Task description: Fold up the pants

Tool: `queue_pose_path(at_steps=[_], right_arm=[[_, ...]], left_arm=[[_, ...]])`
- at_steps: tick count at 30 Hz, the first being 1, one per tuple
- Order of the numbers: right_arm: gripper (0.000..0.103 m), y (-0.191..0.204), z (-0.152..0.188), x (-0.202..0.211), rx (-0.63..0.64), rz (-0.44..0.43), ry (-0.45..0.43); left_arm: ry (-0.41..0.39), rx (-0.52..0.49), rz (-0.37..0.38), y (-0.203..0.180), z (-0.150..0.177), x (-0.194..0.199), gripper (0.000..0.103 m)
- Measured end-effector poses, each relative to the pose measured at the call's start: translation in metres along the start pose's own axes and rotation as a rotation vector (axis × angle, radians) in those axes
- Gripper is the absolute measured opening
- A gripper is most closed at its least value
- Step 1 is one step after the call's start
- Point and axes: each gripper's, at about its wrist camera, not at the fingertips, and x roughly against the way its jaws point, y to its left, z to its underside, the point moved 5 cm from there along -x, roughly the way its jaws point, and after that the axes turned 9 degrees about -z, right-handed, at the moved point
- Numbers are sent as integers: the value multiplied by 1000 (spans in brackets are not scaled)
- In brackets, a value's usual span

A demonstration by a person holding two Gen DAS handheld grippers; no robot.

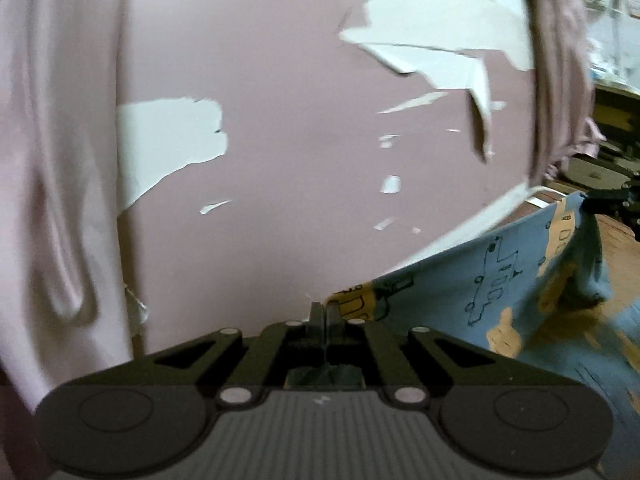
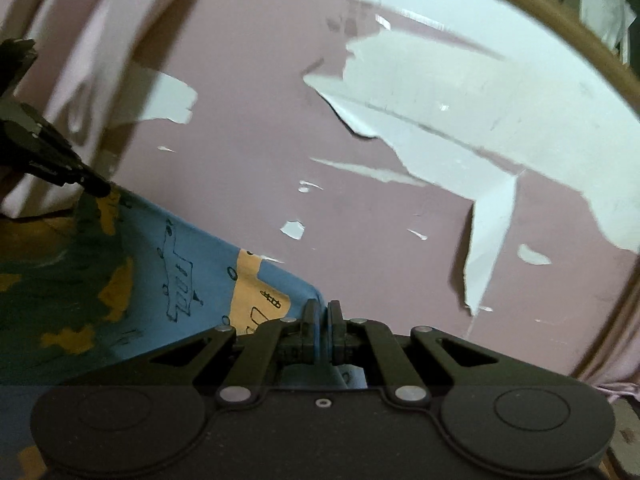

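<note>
Holding the pants (image 2: 168,272) taut between us, left tool (image 1: 323,312) pinched tight on one edge and right tool (image 2: 322,312) clamped on the other, we should keep both level and lower evenly onto the far pink surface (image 2: 248,128) with its peeling white patches

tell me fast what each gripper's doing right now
Left gripper: shut on the pants.
Right gripper: shut on the pants' other corner.

I've got blue pants (image 2: 168,264) with orange patches and black doodle outlines, over a pink table (image 2: 256,128) peeling white.
</note>
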Motion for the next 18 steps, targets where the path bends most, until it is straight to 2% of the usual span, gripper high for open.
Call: queue_pose_path(at_steps=[3,7,13,18], right_arm=[[2,30,17,37,9,0,21],[2,71,44,67,-16,-9,84],[2,114,79,81,-49,-13,187],[2,128,86,86,-50,-2,213]], left_arm=[[21,-61,13,-11,14,20,0],[85,-120,51,-13,51,58,0],[160,-251,78,-27,102,76,0],[161,-309,81,-33,125,83,0]])
